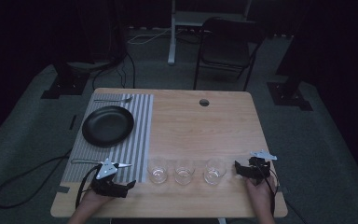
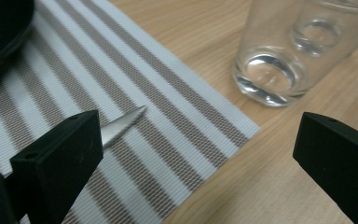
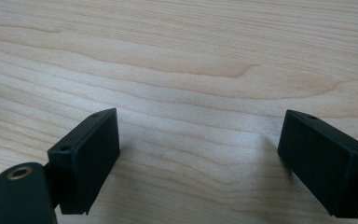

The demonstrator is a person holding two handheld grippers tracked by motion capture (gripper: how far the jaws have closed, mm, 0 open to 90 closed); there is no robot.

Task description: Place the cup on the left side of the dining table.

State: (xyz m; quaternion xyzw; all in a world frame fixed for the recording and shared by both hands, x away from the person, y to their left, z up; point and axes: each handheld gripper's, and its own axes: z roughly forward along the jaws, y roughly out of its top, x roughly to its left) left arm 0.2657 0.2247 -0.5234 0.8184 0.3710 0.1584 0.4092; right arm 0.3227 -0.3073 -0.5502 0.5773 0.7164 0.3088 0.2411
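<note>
- High view: three clear glasses stand in a row near the front edge of the wooden counter [image 1: 205, 126] — the left glass [image 1: 157, 171] just beside the striped placemat [image 1: 140, 121], the middle glass [image 1: 184, 171] and the right glass [image 1: 215, 171] further along. A black plate [image 1: 107, 125] sits on the mat with a fork [image 1: 114, 100] beyond it and a knife [image 1: 88, 162] near the front. The left gripper [image 1: 129, 184] rests at the mat's front corner; the right gripper [image 1: 238, 168] sits just right of the row.
- Left gripper view: fingers [image 2: 60, 158] stand wide apart and empty. The nearest glass [image 2: 279, 60] looks thick-based, smooth and rigid — likely slippery and breakable, best taken across its straight wall, gently. The knife's tip [image 2: 123, 123] lies on the mat.
- Right gripper view: fingers [image 3: 86, 154] are spread wide over bare wood, holding nothing.
</note>
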